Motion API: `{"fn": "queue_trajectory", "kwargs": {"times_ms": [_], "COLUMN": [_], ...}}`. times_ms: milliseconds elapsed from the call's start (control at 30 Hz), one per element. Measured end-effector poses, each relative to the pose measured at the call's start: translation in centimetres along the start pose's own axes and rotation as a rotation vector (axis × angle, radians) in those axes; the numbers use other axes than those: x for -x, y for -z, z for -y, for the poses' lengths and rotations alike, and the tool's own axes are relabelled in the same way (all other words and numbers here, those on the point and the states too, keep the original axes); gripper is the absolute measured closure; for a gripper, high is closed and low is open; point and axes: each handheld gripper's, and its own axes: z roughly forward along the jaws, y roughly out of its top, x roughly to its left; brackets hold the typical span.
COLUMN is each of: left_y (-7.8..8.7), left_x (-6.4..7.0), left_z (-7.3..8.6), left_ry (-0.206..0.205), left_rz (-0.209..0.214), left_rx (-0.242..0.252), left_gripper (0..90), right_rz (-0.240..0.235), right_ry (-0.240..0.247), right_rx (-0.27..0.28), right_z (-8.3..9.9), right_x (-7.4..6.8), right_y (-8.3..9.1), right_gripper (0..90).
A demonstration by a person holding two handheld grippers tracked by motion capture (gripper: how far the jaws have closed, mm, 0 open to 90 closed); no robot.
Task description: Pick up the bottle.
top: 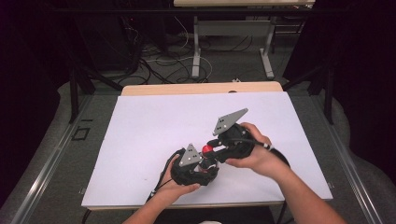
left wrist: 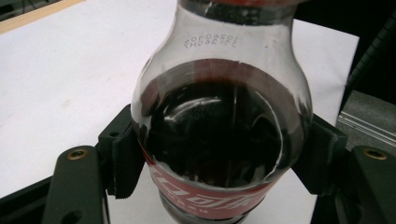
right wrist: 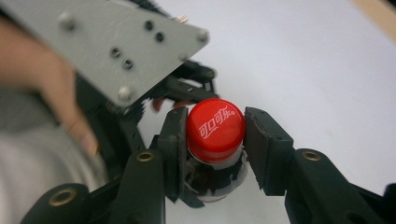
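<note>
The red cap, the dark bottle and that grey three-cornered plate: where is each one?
red cap (right wrist: 215, 129), right gripper view, on its printed top.
bottle (left wrist: 219, 126), left gripper view, on its dark liquid-filled body.
grey plate (top: 229, 121), high view, on the flat face atop the right hand-held gripper.

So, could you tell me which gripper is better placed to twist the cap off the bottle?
The right gripper: its jaws sit either side of the red cap. The left gripper is clamped on the bottle body, bracing it.
</note>
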Motion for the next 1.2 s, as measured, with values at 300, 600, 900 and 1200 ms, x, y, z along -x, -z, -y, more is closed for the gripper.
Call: {"fn": "queue_trajectory", "kwargs": {"times_ms": [300,600,900,1200], "left_y": [0.0,0.4,0.3,0.3], "left_x": [0.2,-0.3,-0.4,-0.4], "left_z": [-0.1,-0.2,-0.1,-0.1], "left_ry": [-0.005,0.018,0.031,0.015], "left_rz": [0.015,-0.022,-0.035,-0.036], "left_rx": [0.007,0.002,0.008,-0.003], "left_gripper": [30.0,30.0,29.9,30.0], "right_rz": [-0.226,0.080,0.231,0.229], "right_ry": [0.229,-0.123,-0.262,-0.218], "right_rx": [0.001,0.045,0.058,0.087], "right_z": [-0.2,-0.2,0.1,0.1], "right_x": [2.5,-1.2,-2.8,-2.5], "right_y": [-0.1,0.2,-0.9,-1.1], "right_gripper": [60.1,45.8,52.1,60.8]}}
